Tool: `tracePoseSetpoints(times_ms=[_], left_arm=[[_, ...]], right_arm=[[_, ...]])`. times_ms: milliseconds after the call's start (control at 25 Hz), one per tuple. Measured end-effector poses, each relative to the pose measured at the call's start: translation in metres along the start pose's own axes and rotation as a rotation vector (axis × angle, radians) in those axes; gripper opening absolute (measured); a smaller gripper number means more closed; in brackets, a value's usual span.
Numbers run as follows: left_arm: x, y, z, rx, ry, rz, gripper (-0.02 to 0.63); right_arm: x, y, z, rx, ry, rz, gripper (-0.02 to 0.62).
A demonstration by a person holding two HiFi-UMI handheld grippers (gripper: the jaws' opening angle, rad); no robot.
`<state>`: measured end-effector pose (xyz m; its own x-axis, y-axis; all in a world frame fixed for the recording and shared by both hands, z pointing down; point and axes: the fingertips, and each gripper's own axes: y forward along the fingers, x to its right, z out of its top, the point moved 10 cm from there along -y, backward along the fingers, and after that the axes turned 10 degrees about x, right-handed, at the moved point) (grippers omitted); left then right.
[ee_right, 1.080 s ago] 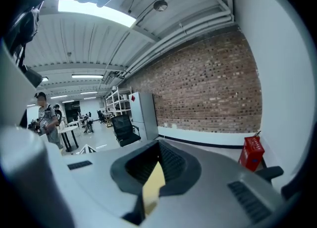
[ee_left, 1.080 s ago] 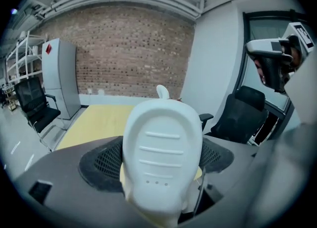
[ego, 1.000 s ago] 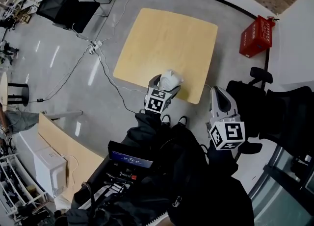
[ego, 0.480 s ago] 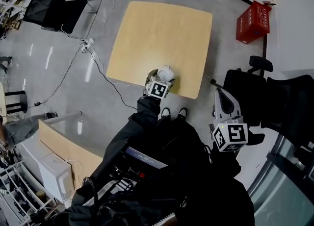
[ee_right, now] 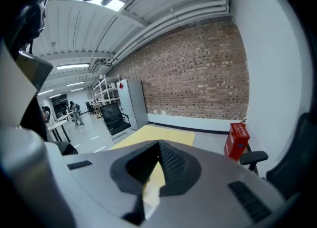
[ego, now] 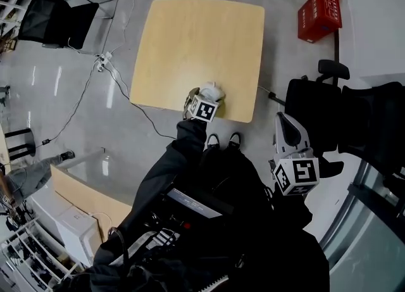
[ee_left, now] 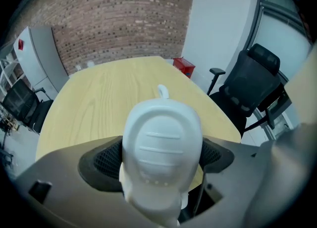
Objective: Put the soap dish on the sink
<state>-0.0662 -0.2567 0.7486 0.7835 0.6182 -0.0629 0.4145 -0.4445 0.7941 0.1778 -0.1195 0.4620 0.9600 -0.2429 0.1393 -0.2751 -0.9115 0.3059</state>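
The left gripper (ego: 209, 97) pinched a white, ribbed plastic soap dish (ee_left: 161, 145) between its 2 black jaws, at the near edge of the pale square wooden table (ego: 196, 44). The right gripper (ee_right: 157, 166) hung beside the table, jaws pressed together, empty.

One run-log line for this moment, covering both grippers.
left gripper: shut on white plastic soap dish, at near edge of light wooden table | right gripper: shut, empty, off table | sink: not in view

Left gripper (ego: 211, 96) has carried the soap dish (ee_left: 162, 148) farther out over the table (ego: 190, 44).
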Motion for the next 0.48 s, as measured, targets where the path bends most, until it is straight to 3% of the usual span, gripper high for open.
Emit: tracePoseSetpoints(times_ms=[480], left_arm=[[0.01, 0.013, 0.0, -0.027, 0.072, 0.019, 0.451]], right_arm=[[0.006, -0.007, -0.012, -0.023, 0.027, -0.018, 0.005]])
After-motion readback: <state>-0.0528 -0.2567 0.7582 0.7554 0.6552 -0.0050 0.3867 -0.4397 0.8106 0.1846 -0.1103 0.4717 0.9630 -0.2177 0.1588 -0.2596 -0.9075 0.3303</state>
